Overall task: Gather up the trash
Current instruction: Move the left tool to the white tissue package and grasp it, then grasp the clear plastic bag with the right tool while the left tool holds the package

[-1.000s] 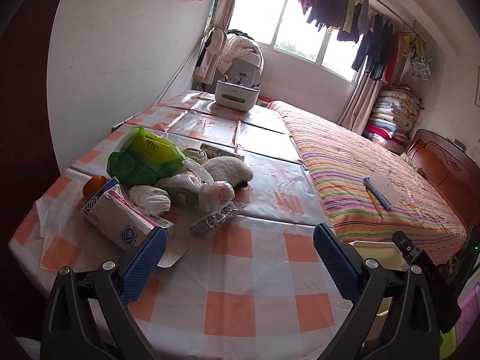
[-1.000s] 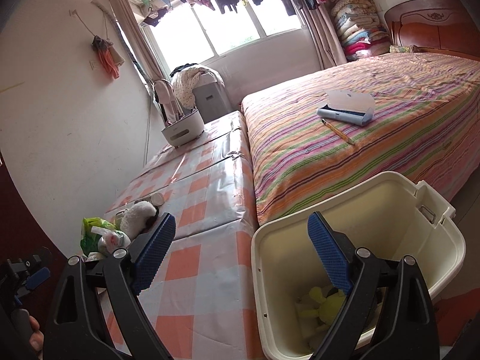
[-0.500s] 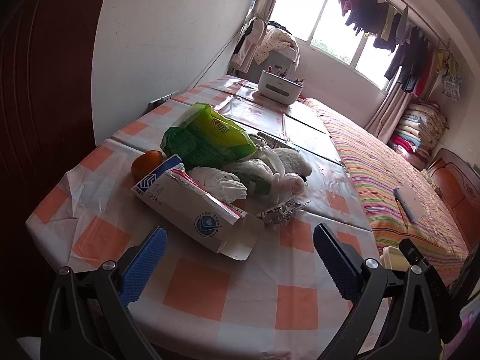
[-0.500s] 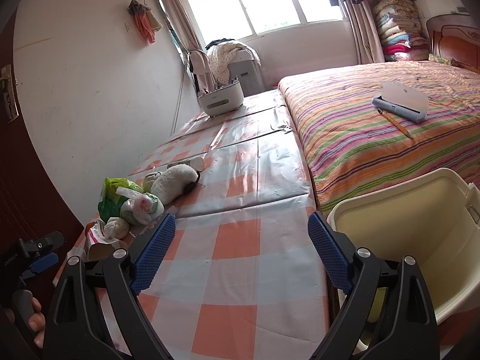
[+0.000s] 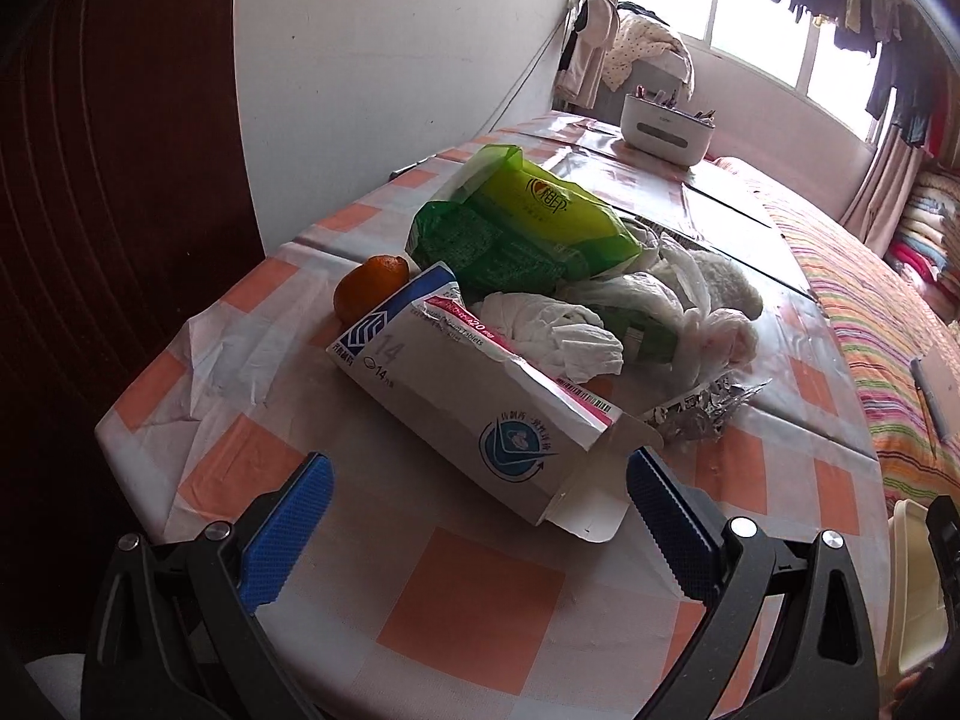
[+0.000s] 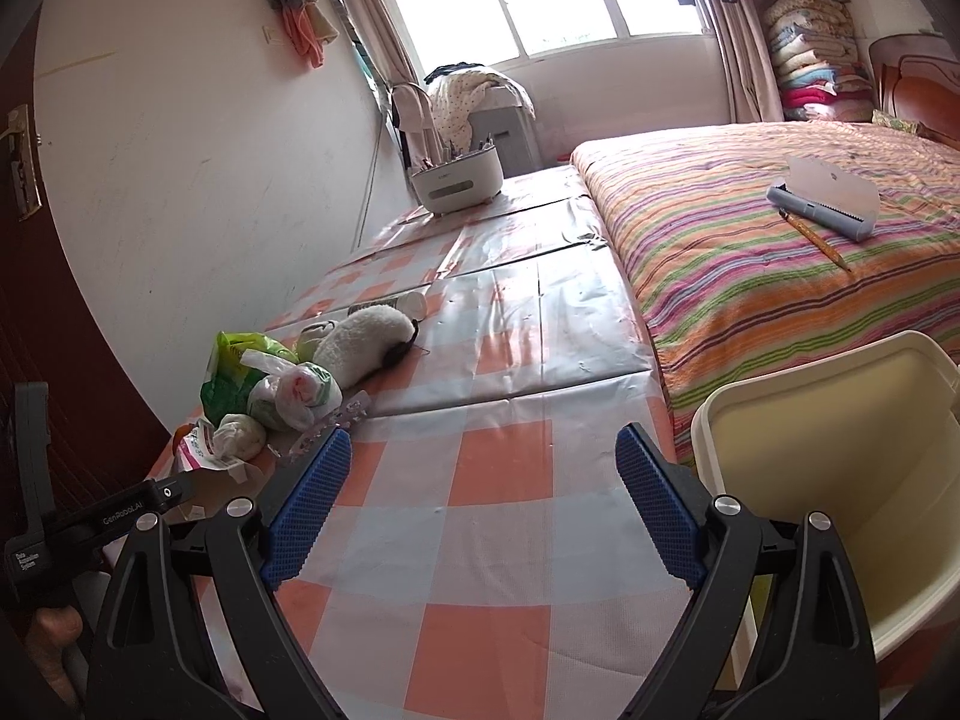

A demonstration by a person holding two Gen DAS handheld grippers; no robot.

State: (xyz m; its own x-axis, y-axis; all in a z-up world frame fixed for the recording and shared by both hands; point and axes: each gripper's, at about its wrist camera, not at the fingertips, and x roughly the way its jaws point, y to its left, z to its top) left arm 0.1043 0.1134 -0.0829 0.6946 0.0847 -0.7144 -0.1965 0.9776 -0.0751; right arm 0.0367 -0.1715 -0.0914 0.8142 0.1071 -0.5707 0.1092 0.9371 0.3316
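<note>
My left claw [image 5: 480,516] is spread wide with nothing in it, and it hangs just in front of the pill box [image 5: 474,396]. The box lies on its side at the near end of the trash pile, on the left part of the table [image 5: 480,612], with its end flap hanging open toward me. My right claw [image 6: 483,507] is wide and empty too, over the bare squares of the cloth, and the bin [image 6: 840,468] sits just to its right, off the table edge by the bed [image 6: 780,252].

Here is what I think could go wrong. The box is long and looks empty and soft. If I pinch it by the loose flap, the flap may bend or tear and the box could slip out on the way to the bin. If I push in too far, the box could shove the orange [image 5: 371,288] behind it, and it might roll off the left edge (round things do that).

A crumpled tissue [image 5: 555,330] rests on top of the box, so lifting fast may flick it onto the floor. The foil pack [image 5: 702,414] lies right by the flap and could get dragged along. The green bag [image 5: 528,228] is farther back and looks safe for now. The bin is well apart from the pile, so I must carry things over without dropping them.
</note>
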